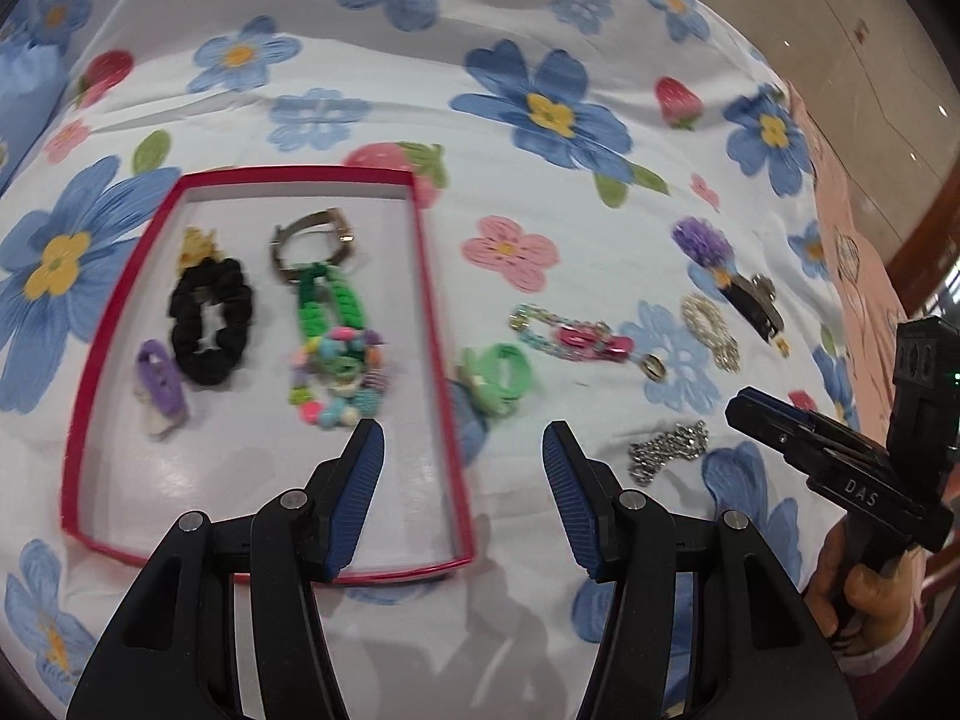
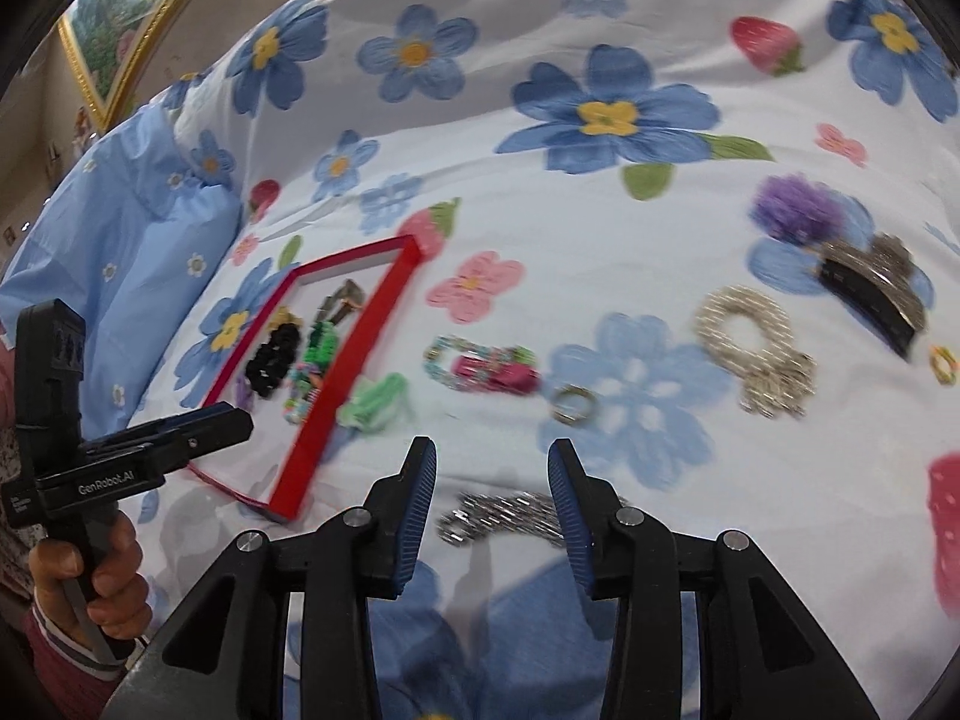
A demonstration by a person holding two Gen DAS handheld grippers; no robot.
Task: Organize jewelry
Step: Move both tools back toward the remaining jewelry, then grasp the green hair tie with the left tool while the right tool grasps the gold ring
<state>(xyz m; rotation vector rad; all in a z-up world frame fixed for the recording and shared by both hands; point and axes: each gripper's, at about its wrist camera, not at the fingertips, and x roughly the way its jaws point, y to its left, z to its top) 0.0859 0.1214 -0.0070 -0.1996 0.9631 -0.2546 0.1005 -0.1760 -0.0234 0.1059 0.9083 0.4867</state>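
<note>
A red-rimmed tray (image 1: 435,324) lies on the flowered bedsheet and holds a black scrunchie (image 1: 210,321), a green chain with beads (image 1: 330,336), a metal bangle (image 1: 312,243) and a purple clip (image 1: 159,378). My left gripper (image 1: 462,441) is open and empty over the tray's right rim. A green hair tie (image 1: 498,375) lies just outside the rim. My right gripper (image 2: 492,462) is open and empty, hovering over a silver chain (image 2: 498,519). Its fingers (image 1: 774,426) also show in the left wrist view.
Loose on the sheet are a pink clip on a beaded chain (image 2: 480,369), a gold ring (image 2: 573,405), a pearl ornament (image 2: 753,345), a black clip (image 2: 870,294) with a purple pompom (image 2: 795,207), and a small yellow ring (image 2: 943,363). A blue pillow (image 2: 120,252) lies left.
</note>
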